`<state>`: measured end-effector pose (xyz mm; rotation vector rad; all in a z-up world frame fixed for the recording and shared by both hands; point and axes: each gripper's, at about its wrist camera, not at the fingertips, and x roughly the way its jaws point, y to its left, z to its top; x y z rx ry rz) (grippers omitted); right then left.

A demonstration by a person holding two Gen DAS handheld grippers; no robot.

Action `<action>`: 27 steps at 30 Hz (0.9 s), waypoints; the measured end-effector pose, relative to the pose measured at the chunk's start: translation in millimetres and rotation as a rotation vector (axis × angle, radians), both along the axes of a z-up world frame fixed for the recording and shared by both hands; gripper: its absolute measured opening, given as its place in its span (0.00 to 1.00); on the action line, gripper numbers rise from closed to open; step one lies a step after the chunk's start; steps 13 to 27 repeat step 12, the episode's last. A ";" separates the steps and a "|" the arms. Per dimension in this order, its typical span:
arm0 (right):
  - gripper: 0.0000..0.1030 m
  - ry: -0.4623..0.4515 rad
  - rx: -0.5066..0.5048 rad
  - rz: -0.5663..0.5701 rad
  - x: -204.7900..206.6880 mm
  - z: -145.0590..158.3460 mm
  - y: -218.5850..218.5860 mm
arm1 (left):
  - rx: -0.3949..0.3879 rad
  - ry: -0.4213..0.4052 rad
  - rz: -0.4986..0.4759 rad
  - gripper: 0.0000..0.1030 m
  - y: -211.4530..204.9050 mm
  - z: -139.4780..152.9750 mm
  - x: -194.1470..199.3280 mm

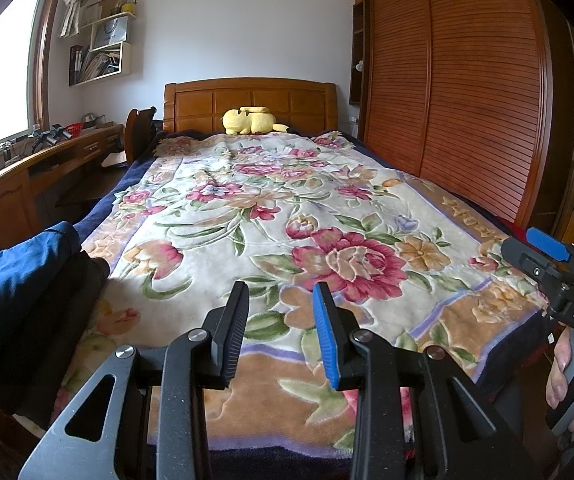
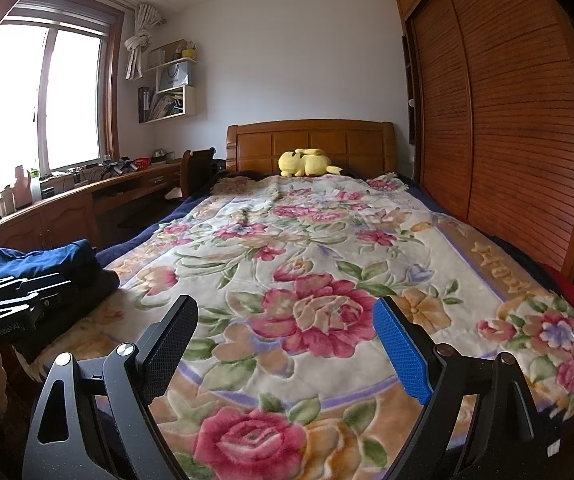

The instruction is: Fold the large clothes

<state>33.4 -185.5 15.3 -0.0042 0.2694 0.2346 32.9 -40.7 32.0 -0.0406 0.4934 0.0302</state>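
While both grippers hang empty, left gripper (image 1: 281,332) narrowly apart, right gripper (image 2: 285,354) wide, folded clothes stack (image 1: 27,292) done on floral blanket (image 1: 247,220); nothing unfolded visible.

A plush, embossed floral blanket (image 1: 287,216) covers the bed. At the left edge of the frame lies matt blue cloth (image 1: 11,280) over dark fabric. The headboard (image 1: 251,100) and slatted wardrobe doors (image 1: 467,92) at right are glossy varnished wood. The yellow toy (image 1: 249,120) looks soft.

1 bed (image 2: 487,264), 1 floral blanket (image 2: 307,248), 1 yellow plush toy (image 2: 307,163), 2 folded garments (image 2: 47,264), 2 tools (image 2: 283,336).
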 end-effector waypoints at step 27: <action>0.87 0.000 0.000 -0.001 0.3 0.4 1.1 | 0.000 0.005 -0.005 0.33 1.4 -2.8 0.0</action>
